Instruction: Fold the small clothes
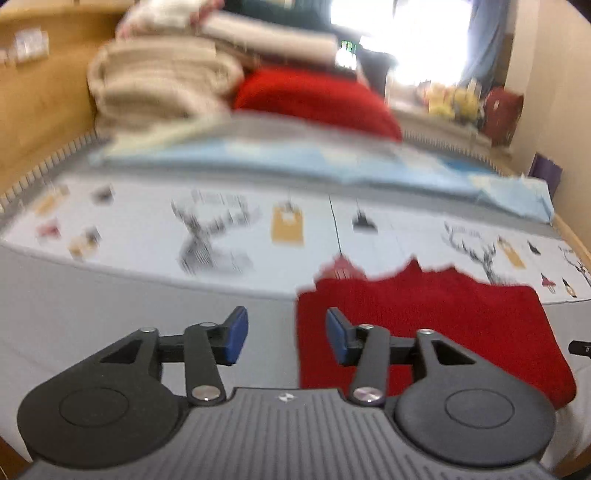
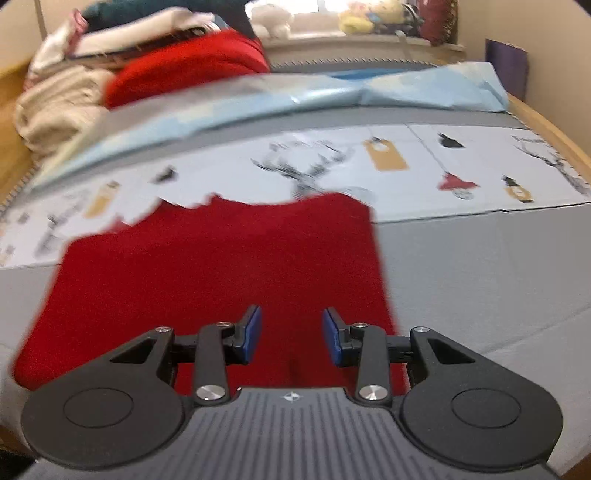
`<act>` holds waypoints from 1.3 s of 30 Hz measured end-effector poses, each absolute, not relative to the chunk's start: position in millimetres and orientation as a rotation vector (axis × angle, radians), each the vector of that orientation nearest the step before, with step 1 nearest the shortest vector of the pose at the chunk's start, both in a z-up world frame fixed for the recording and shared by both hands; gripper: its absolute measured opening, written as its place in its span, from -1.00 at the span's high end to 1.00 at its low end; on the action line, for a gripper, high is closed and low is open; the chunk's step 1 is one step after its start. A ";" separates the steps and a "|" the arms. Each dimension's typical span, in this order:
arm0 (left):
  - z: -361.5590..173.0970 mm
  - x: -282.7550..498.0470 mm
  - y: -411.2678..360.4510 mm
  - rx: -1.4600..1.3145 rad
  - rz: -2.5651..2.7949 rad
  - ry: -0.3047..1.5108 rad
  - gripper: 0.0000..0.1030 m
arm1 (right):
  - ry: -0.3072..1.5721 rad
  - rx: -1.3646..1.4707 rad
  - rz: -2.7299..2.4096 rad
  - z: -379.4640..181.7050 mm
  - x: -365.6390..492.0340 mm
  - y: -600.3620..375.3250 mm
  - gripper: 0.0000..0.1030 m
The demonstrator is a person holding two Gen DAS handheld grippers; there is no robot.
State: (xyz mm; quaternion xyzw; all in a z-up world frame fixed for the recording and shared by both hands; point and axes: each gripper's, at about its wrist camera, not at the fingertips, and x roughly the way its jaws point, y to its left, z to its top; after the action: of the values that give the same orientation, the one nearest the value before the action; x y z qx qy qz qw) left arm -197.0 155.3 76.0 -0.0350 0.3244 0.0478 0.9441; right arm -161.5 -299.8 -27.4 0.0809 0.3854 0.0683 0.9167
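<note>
Nearest you, both tools hang over the bed with nothing between their blue pads. Your left gripper [image 1: 287, 334] has its jaws spread wide, the right-hand pad just over the left edge of the red garment [image 1: 424, 325]. Your right gripper [image 2: 291, 334] is parted a little less wide and sits above the near middle of that same red garment [image 2: 214, 273].

The garment lies flat on the grey sheet [image 2: 480, 280], its near part on plain grey and its far, ragged-looking edge reaching onto the pale printed cover [image 2: 406, 162], the one with antlered deer and tag shapes. Both views are smeared with motion, so fine detail of the knit is lost.

Beyond the print runs a grey band, then a crumpled light-blue sheet [image 2: 424, 88] across the bed's width. Behind that, on the left, you have a heap: a red pillow [image 1: 314, 96], cream folded blankets [image 1: 159, 81], whiter cloth and something dark on top. A wooden bed frame [image 1: 40, 110] curves along the left side.

Farthest off, a bright window [image 1: 399, 37] blows out, with a blue curtain [image 1: 484, 40] beside it and yellow soft toys [image 2: 365, 16] on the sill.
</note>
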 end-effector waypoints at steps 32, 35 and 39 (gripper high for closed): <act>80.8 -275.3 244.9 -0.007 0.343 0.883 -0.39 | 0.775 -0.495 0.702 -104.1 -226.7 55.9 -0.16; 82.8 -277.2 248.7 -0.022 0.350 0.870 -0.40 | 0.744 -0.529 0.686 -106.5 -227.5 58.8 0.07; 83.0 -275.4 249.6 -0.043 0.351 0.869 -0.41 | 0.741 -0.455 0.698 -98.0 -221.1 51.3 0.52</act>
State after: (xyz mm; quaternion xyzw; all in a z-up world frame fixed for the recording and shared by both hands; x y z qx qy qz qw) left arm -275.4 249.6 83.0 -0.0209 0.4189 0.1690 0.8919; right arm -221.1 51.3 -98.0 -0.2159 0.3518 0.3311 0.8485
